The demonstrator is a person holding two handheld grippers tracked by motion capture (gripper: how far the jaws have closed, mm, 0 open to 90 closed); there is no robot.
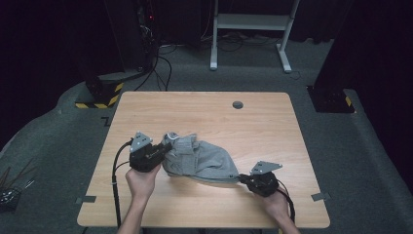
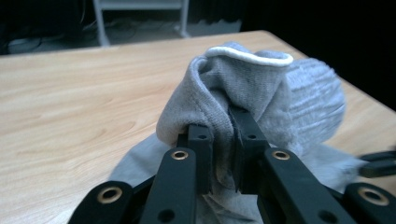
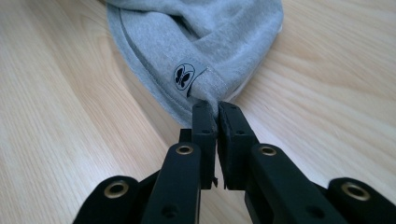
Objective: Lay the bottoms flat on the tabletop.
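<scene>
Left tool (image 2: 223,140): black jaws rising from the bottom of the left gripper view, clamped on a bunched fold of the grey garment (image 2: 261,93). That view adds a white-edged hem at the top of the bunch and ribbed knit on its far side, detail the high view is too distant to give.

Right tool (image 3: 217,122): jaws pinched together on a stitched corner of the garment (image 3: 201,42), beside a round black printed label (image 3: 184,75) that can be read in the right gripper view alone.

High view: wooden tabletop (image 1: 243,117) with a small dark round cap (image 1: 237,105) near its far edge; a dark carpeted floor and a white stand behind.

Garment (image 1: 199,158): near the front middle of the tabletop, stretched between the tools; left tool (image 1: 163,147) holds its raised, bunched left end, right tool (image 1: 242,178) its low right corner close to the tabletop's surface. A hand (image 1: 142,181) carries the left tool, another hand (image 1: 276,204) the right.
</scene>
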